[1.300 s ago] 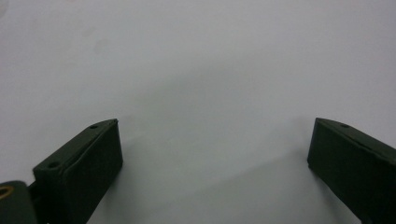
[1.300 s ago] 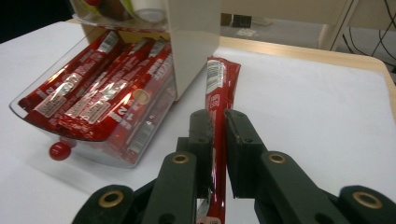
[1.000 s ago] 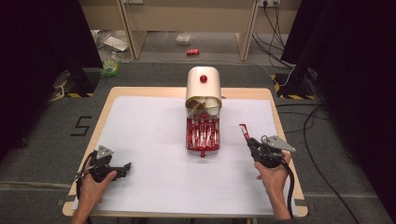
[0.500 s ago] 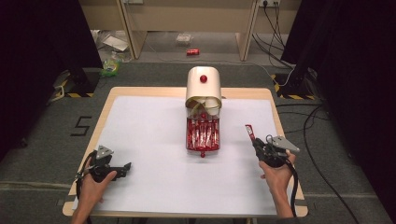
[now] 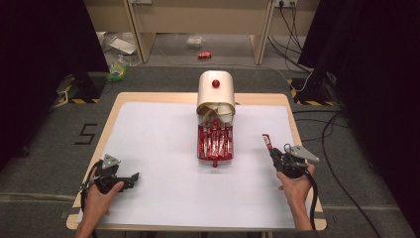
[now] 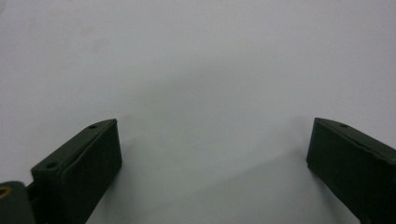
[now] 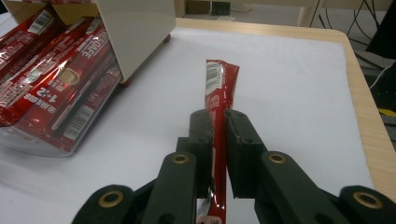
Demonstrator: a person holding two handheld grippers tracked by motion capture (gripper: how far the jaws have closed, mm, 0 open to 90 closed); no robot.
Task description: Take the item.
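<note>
A cream dispenser box (image 5: pixel 216 94) with a red knob stands at the table's far middle. Its clear tray (image 5: pixel 215 143) holds several red stick packets (image 7: pixel 51 79). My right gripper (image 5: pixel 275 154) is shut on one red stick packet (image 7: pixel 218 107), which juts out past its jaws, right of the tray. My left gripper (image 5: pixel 130 178) rests near the front left edge; in the left gripper view its fingers (image 6: pixel 84 163) stand wide apart over bare white paper, so it is open.
White paper (image 5: pixel 158 148) covers the wooden table (image 5: pixel 297 129). Black curtains flank both sides. Cables trail on the floor at right, and litter and a red can (image 5: pixel 204 55) lie on the floor beyond the table.
My right gripper has drifted a little to the right and toward the front edge with the red packet. The left hand has kept still.
</note>
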